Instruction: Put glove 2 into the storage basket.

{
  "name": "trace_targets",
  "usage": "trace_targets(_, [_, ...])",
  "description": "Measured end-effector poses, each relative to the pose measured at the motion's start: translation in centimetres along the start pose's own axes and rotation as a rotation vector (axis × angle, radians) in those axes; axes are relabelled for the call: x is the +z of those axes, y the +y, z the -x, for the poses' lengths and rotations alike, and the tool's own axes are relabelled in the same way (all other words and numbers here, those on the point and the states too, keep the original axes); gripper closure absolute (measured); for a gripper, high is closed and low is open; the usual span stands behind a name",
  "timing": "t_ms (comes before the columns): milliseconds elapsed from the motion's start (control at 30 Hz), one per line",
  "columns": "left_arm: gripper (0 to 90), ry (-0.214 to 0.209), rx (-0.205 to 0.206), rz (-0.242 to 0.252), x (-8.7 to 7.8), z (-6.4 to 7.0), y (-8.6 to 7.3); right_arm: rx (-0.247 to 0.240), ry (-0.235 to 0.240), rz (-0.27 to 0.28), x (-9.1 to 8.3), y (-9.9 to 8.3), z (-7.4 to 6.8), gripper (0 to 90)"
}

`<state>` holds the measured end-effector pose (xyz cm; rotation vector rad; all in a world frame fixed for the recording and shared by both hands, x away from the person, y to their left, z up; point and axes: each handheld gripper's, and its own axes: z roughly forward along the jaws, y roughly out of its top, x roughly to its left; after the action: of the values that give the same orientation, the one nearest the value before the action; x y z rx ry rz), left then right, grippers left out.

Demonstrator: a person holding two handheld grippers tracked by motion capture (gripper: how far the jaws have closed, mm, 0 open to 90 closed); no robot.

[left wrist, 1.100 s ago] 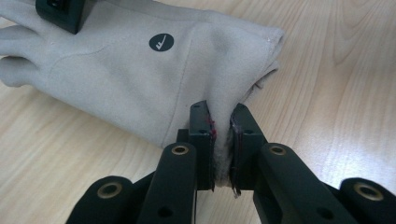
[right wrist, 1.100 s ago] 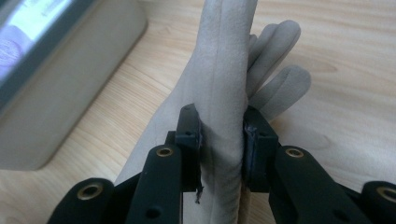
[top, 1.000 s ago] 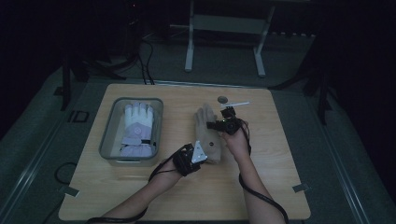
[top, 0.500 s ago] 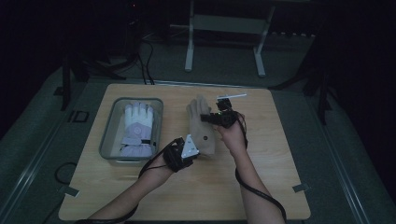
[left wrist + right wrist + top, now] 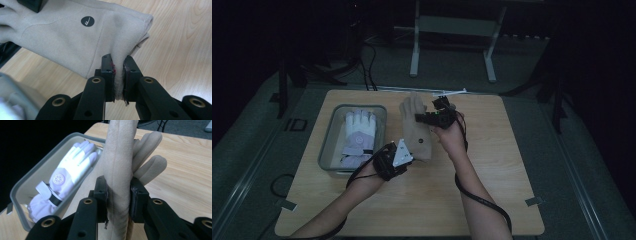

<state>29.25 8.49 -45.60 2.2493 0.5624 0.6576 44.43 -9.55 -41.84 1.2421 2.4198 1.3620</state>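
so the beige glove is off the desk, stretched between the two tools just right of the grey bin; the left tool is clamped on its cuff edge, and the right tool is clamped on a finger side, with the other fingers sticking up past it. the white glove already lies inside the bin. judging by that, the pickup is done and about half the job stands; what's left looks like carrying the beige glove over the rim, lowering it in beside its neighbour and letting go
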Motion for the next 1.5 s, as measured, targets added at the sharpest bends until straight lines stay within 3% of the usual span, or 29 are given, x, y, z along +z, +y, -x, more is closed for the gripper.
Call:
trace_targets(167, [82.1,0.03,-0.006,-0.006,-1.3,-0.8,-0.8,-0.023,0.01,-0.001,1.0,1.0,-1.5,71.9])
trace_targets(333, [82.1,0.045,-0.047,-0.009,-2.6,-2.1,-2.2,-0.045,0.023,-0.006,2.5,2.1,-3.0,71.9])
trace_targets(833, [82.1,0.129,-0.116,-0.032,-6.7,-5.2,-6.5,-0.127,0.069,-0.042,8.1,4.8,-8.2,72.0])
trace_targets(1033, [82.1,0.142,-0.167,-0.046,-8.1,-6.5,-8.6,-0.14,0.095,-0.067,10.6,5.3,-9.7,72.0])
trace_targets(1200, [82.1,0.149,-0.176,-0.065,-8.5,-6.7,-9.9,-0.142,0.111,-0.089,12.3,5.0,-10.3,72.0])
trace_targets(1500, [81.9,0.137,-0.211,-0.118,-7.3,-7.1,-11.6,-0.142,0.104,-0.152,15.7,3.9,-10.2,71.9])
